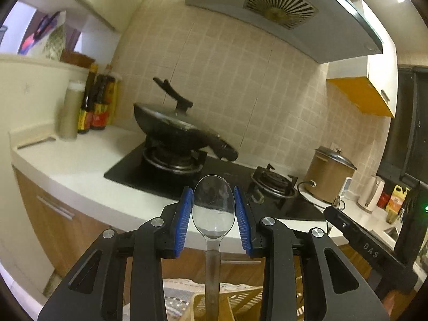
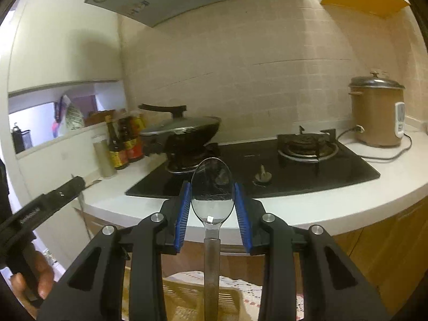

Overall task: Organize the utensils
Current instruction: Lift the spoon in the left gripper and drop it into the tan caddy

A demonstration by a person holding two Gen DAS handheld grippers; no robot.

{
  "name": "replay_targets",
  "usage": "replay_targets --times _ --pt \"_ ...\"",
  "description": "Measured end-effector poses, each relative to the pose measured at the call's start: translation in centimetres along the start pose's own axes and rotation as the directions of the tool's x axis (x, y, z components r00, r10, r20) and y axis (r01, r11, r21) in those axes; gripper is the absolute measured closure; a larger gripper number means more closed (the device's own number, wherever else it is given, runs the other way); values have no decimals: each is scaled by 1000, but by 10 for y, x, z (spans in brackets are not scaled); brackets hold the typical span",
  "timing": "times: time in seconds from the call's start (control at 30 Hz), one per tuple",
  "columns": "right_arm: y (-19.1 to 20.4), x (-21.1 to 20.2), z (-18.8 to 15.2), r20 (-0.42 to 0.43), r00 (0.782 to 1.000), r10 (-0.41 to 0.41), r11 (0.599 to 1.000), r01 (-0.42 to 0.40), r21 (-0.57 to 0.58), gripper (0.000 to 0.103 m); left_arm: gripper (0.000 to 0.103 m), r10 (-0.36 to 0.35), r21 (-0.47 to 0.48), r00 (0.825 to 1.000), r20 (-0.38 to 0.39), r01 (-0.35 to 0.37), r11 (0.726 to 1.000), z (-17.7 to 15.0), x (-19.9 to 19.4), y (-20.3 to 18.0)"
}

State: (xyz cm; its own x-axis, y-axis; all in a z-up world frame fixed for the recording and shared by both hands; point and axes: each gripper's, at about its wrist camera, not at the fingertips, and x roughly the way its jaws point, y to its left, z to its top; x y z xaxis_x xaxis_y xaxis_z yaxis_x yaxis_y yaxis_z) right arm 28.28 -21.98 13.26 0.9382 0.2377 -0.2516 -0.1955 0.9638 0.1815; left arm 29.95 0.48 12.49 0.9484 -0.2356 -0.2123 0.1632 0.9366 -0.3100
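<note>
Left gripper (image 1: 213, 215): blue-padded fingers are clamped on the bowl of a clear plastic spoon (image 1: 213, 203), handle hanging down over a pale yellow slotted plastic basket (image 1: 240, 301).

Right gripper (image 2: 213, 212): blue pads are likewise closed on a second clear plastic spoon (image 2: 212, 196), held above the same basket (image 2: 182, 298).

Risk: a smooth rounded bowl gripped at its edges is judged liable to slip or twist out, so the basket could be missed.
</note>
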Motion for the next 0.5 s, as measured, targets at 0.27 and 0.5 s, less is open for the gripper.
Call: replay_targets --times 0.27,0.5 --pt "-2 4 -29 -6 1000 -8 999 7 -34 73 72 -19 13 999 -45 20 1000 -29 13 6" --pt "7 -4 -46 -40 999 -9 998 6 -66 73 64 -22 25 994 -109 25 999 -45 10 9"
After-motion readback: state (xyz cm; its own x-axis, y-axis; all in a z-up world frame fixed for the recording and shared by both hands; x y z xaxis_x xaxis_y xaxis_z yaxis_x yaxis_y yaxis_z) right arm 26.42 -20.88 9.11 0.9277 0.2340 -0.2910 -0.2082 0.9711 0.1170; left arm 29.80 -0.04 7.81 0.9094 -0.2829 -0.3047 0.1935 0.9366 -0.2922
